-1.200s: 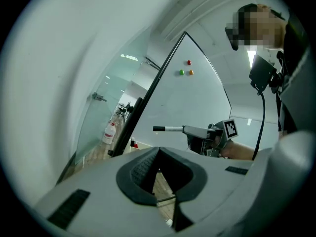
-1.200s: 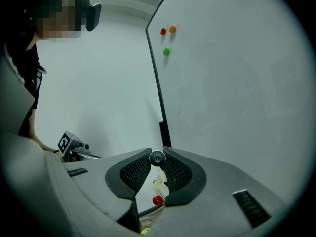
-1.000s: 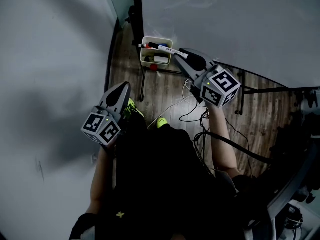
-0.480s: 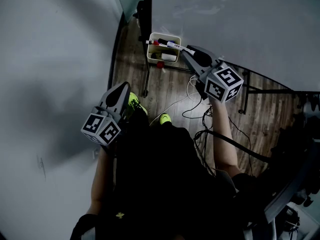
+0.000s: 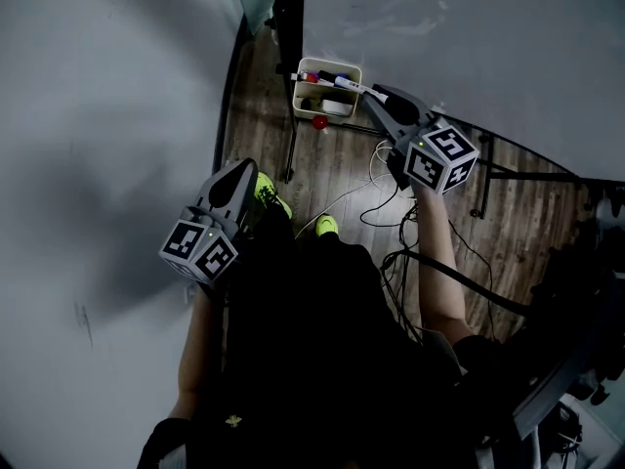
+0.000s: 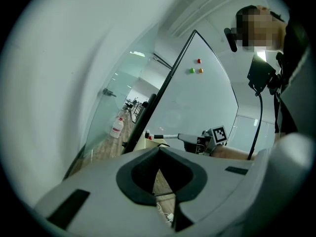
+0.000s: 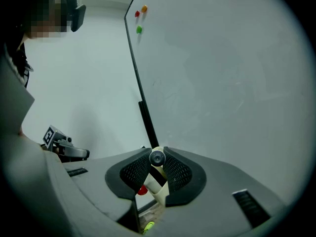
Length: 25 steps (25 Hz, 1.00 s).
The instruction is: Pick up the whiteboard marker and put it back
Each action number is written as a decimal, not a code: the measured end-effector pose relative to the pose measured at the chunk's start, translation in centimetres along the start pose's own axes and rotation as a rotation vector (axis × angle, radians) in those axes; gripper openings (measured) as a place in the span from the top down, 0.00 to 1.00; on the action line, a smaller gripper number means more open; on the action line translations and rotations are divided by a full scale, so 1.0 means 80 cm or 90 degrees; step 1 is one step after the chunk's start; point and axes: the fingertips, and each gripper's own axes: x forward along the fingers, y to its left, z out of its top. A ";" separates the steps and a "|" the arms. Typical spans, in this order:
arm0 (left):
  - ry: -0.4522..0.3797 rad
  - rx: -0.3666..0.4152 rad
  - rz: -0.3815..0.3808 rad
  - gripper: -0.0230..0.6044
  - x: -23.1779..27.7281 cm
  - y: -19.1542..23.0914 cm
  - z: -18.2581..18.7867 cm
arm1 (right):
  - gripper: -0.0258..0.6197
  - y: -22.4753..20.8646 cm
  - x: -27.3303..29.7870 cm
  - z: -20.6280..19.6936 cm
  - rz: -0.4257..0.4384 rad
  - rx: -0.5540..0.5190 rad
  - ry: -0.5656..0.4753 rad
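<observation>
The right gripper (image 5: 379, 96) is clamped on the whiteboard marker (image 5: 344, 84). Its 2 ribbed pads squeeze the barrel from both sides, and in the right gripper view the marker's butt end sits squarely between them. Gripped near its rear, the marker sticks out far past the jaws, with its front end over the right rim of the small cream box (image 5: 299, 91) beside the whiteboard's dark frame. This hold probably lets it be laid flat among the other pens (image 5: 314, 77) already lying there. The left gripper (image 5: 241, 168) hangs near the person's body with its jaws together and nothing between them. It is well apart from the box, likely parked because 1 hand is enough for this job. The whiteboard (image 5: 469, 37) fills the far right and looks wiped almost clean, with 3 small magnets (image 7: 138, 29) high near its edge. A plain pale wall (image 5: 98, 115) closes the left. Below is a dark wooden floor (image 5: 332, 164) with loose cables (image 5: 391, 203) trailing across it near the board's stand.
</observation>
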 end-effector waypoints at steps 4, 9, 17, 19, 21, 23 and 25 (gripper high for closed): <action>0.008 -0.003 0.002 0.91 0.001 0.003 -0.002 | 0.85 -0.007 0.004 -0.007 -0.005 0.019 0.005; 0.017 0.000 0.001 0.91 0.004 0.002 -0.001 | 0.85 -0.013 0.009 -0.015 -0.006 0.034 0.006; 0.025 -0.002 0.009 0.91 0.001 0.006 -0.004 | 0.85 -0.022 0.018 -0.030 -0.008 0.056 0.014; 0.022 -0.002 0.012 0.91 0.001 0.007 -0.003 | 0.85 -0.025 0.020 -0.032 -0.009 0.059 0.015; 0.024 -0.005 0.016 0.91 0.001 0.006 -0.002 | 0.85 -0.028 0.021 -0.033 -0.009 0.064 0.015; 0.019 -0.004 0.021 0.91 0.001 0.007 -0.001 | 0.85 -0.032 0.023 -0.034 -0.010 0.066 0.014; 0.016 -0.004 0.023 0.91 0.001 0.008 -0.001 | 0.85 -0.035 0.024 -0.035 -0.011 0.068 0.015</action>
